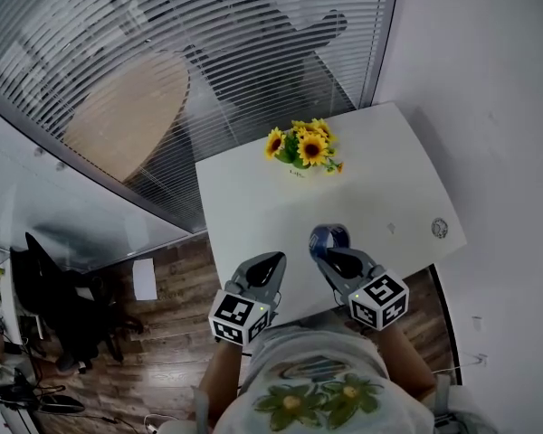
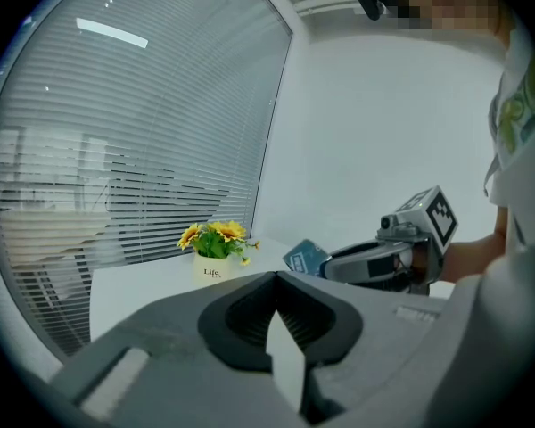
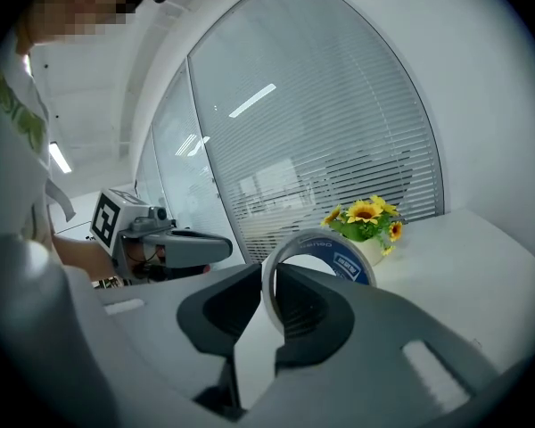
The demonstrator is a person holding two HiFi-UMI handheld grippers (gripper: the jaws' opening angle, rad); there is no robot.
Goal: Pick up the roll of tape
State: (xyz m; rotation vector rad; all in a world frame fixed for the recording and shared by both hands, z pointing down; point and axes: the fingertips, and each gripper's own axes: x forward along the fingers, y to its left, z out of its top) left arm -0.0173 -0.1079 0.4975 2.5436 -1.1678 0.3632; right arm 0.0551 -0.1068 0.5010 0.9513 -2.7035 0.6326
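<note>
The roll of tape (image 1: 329, 237), clear with a blue printed core, stands on edge between the jaws of my right gripper (image 1: 330, 253), lifted just above the near part of the white table (image 1: 389, 179). In the right gripper view the roll (image 3: 325, 252) rises out of the gripper (image 3: 267, 283), whose pads press on the tape's wall. The left gripper view shows the same roll (image 2: 305, 257) at the tip of the right gripper (image 2: 334, 266). My left gripper (image 1: 270, 262) hovers beside it on the left, jaws (image 2: 275, 279) together and holding nothing.
A small pot of sunflowers (image 1: 303, 147) stands at the table's far edge, against a glass wall with blinds (image 1: 208, 52). A small round object (image 1: 439, 228) lies near the table's right edge. A white wall runs along the right; a dark office chair (image 1: 45, 287) stands on the wooden floor at left.
</note>
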